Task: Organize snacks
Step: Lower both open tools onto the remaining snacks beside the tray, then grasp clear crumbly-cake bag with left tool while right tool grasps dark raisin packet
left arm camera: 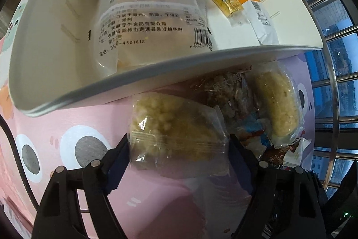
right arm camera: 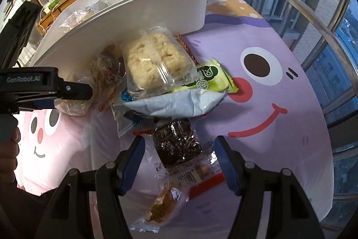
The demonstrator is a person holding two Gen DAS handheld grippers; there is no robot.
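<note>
left hand-held gripper [left arm camera: 179,157], lower middle of the left wrist view, is closed onto a clear-wrapped puffed rice cake [left arm camera: 176,133], pinching it by the near end of the wrapper. risk: the film is slick and loose, so the cake could slide out or swing and clip the white bin [left arm camera: 125,84] rim just above it before clearing into the bin. bin already holds a big clear packet [left arm camera: 152,24], a yellow candy [left arm camera: 227,1] and a white sachet [left arm camera: 261,21]. right of the grip, a dark nut bar [left arm camera: 226,95] and a second rice cake [left arm camera: 277,104] lie touching in the pile on the cartoon table cover [left arm camera: 67,127]; lifting may drag them.

right hand-held gripper [right arm camera: 179,157] is wide open, holding nothing, straddling a dark chocolate cake pack [right arm camera: 176,142]. a green packet [right arm camera: 205,80] and silver wrapper [right arm camera: 172,104] crowd behind it.
</note>
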